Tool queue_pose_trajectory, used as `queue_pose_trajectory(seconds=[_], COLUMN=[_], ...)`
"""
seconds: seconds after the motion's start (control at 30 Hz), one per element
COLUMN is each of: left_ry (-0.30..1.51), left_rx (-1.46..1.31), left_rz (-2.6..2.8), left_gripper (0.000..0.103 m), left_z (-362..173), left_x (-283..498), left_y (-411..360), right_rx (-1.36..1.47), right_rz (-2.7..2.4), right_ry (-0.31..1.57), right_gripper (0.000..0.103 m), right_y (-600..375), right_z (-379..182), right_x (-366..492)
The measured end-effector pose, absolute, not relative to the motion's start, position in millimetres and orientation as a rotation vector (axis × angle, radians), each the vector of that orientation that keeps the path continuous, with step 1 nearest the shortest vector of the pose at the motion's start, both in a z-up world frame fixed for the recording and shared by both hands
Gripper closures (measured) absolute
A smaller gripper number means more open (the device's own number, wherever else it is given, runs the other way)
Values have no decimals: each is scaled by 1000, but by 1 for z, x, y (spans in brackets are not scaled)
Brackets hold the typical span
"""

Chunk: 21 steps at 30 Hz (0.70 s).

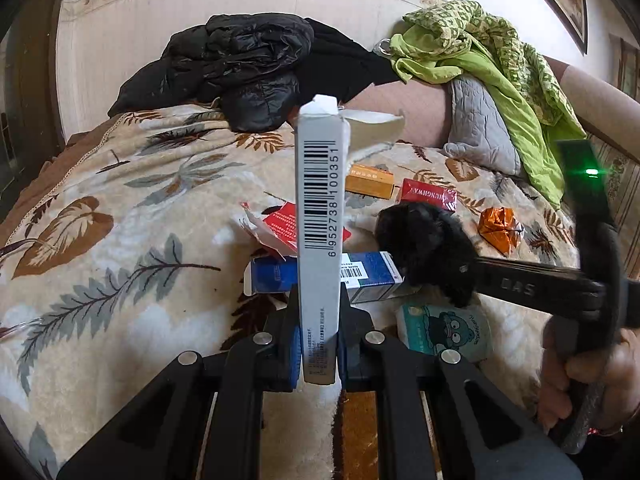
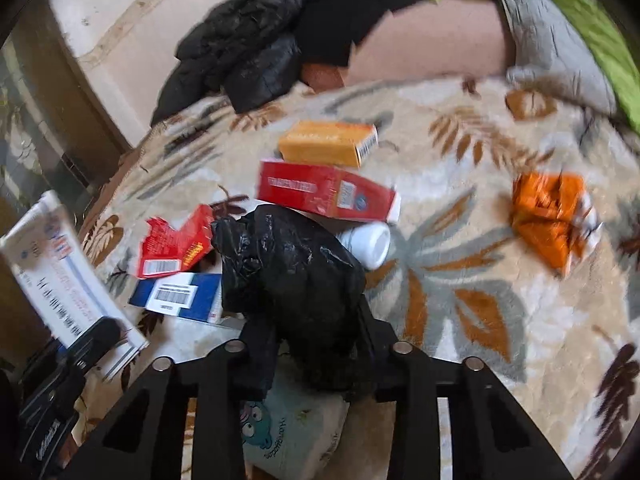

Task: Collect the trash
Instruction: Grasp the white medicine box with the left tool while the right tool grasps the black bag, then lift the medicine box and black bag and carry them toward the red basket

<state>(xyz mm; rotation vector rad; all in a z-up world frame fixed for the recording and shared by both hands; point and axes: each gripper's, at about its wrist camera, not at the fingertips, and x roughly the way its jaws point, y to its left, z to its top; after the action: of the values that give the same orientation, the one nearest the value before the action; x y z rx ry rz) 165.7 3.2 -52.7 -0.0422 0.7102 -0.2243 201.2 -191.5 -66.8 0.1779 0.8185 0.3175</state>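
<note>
My left gripper (image 1: 319, 344) is shut on a tall white box with a barcode (image 1: 320, 208), held upright above the bed; the box also shows at the left of the right wrist view (image 2: 64, 272). My right gripper (image 2: 316, 344) is shut on a crumpled black plastic bag (image 2: 292, 280), which shows in the left wrist view (image 1: 428, 248) too. Trash lies on the leaf-patterned blanket (image 2: 460, 320): a blue box (image 2: 180, 294), a torn red packet (image 2: 176, 244), a red box (image 2: 328, 192), a yellow box (image 2: 328, 142), a white bottle (image 2: 368, 242), an orange wrapper (image 2: 552, 216) and a tissue pack (image 2: 292, 432).
A black jacket (image 1: 236, 68) lies at the head of the bed. A green cloth (image 1: 492, 60) and a grey cushion (image 1: 480, 128) lie at the right. The person's hand (image 1: 580, 380) holds the right gripper's handle.
</note>
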Motion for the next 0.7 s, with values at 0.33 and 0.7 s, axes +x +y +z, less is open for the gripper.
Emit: queue_pose_trajectory(seconds=[0.33,0.7], left_ry=[690,658], left_rx=[-59,-26], left_rz=[-231,-219], left_gripper=[90,90], left_z=[-47,-41], left_x=[155,138], left_y=[-1,-13], right_rx=[176,157], right_rz=[291,275], right_ry=[654,626], right_gripper=[71,71], right_y=[-210,-211], right_z=[-22,-17], right_x=[142,112])
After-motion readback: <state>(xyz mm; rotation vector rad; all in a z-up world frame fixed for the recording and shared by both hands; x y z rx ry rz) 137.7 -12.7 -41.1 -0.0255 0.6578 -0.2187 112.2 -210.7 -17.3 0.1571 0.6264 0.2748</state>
